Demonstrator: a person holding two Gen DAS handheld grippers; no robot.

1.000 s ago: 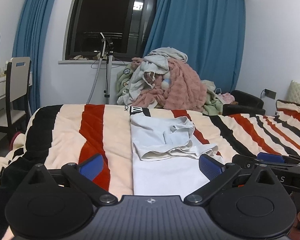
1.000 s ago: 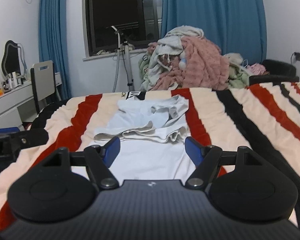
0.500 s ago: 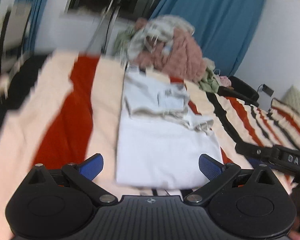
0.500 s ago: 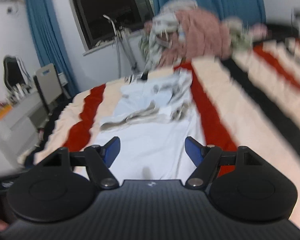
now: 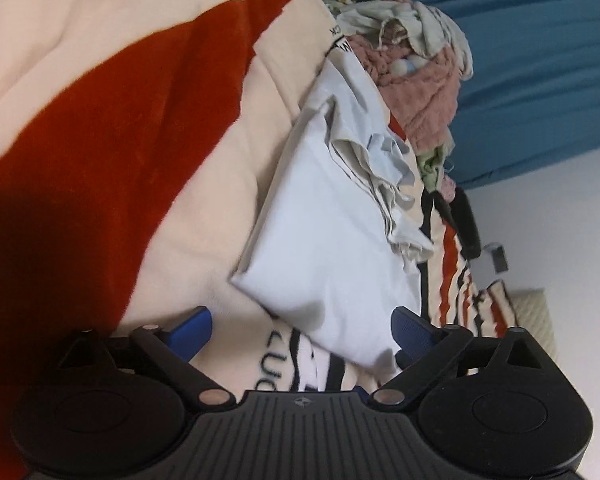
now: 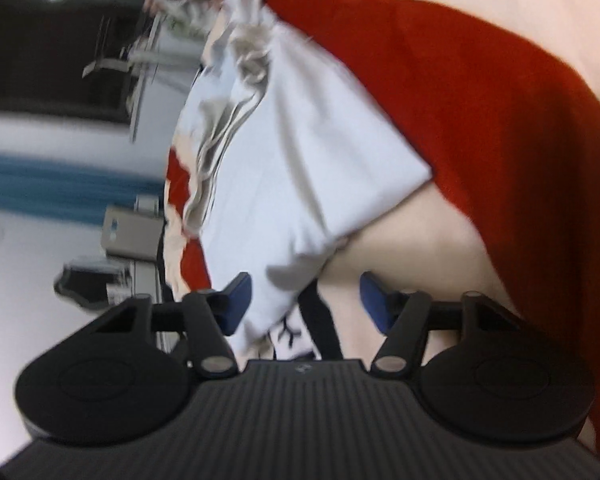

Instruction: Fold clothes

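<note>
- Now the left tongs (image 5: 302,330) are standing spread, gripping nothing, with the white garment's (image 5: 332,240) near left corner lying just ahead between the blue pads.
- Between both tongs, the garment is lying flat on the striped bed (image 5: 112,128), its long axis running away from them, the far end bunched.
- Rightward, the right tongs (image 6: 305,301) are spread too, straddling the near right corner (image 6: 300,272); each is equally near.

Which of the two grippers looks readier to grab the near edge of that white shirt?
Probably the right hand-held gripper: the white shirt has its near hem running between its open fingers. The left hand-held gripper is open too, but the hem sits off toward one finger, with mostly striped blanket between them.
</note>
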